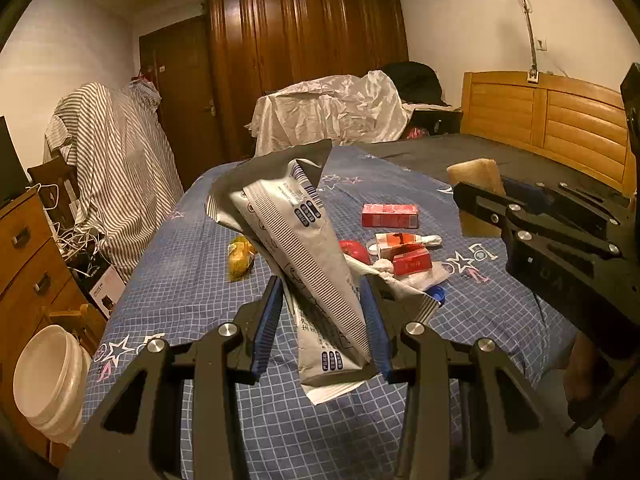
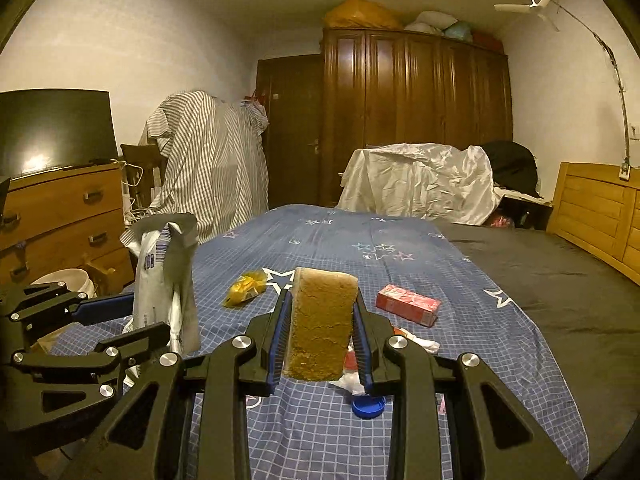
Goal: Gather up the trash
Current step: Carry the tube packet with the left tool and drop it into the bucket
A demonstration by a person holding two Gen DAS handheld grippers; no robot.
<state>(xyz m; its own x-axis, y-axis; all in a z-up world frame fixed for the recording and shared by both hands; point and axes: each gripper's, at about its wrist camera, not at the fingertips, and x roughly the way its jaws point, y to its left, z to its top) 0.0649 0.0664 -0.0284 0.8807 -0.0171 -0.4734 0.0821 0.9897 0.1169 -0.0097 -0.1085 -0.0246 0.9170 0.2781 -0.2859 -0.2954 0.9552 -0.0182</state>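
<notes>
1. The left gripper (image 1: 322, 320) is clamped on a grey and white printed wrapper (image 1: 296, 240), which stands up tall between its blue pads and leans away from the camera.
2. The right gripper (image 2: 322, 340) is closed on a tan sponge-like block (image 2: 322, 320), held upright between its fingers and lifted above the bedspread (image 2: 340, 240).
3. Seen from the right wrist, the left gripper (image 2: 116, 320) and its wrapper (image 2: 164, 280) sit just to the left of the right gripper.
4. Ahead of the left gripper, loose trash lies on the bedspread: a yellow crumpled wrapper (image 1: 240, 258) ahead and to its left, a red carton (image 1: 390, 215) farther ahead and to its right.
5. Nearer, to the right of its fingertips, are small red and white packets (image 1: 408, 252) and a blue bottle cap (image 1: 436, 294).
6. Under the right gripper's right finger the same blue bottle cap (image 2: 368, 406) rests on the cloth.
7. A white bucket (image 1: 48, 376) stands on the floor, well to the left of the left gripper.
</notes>
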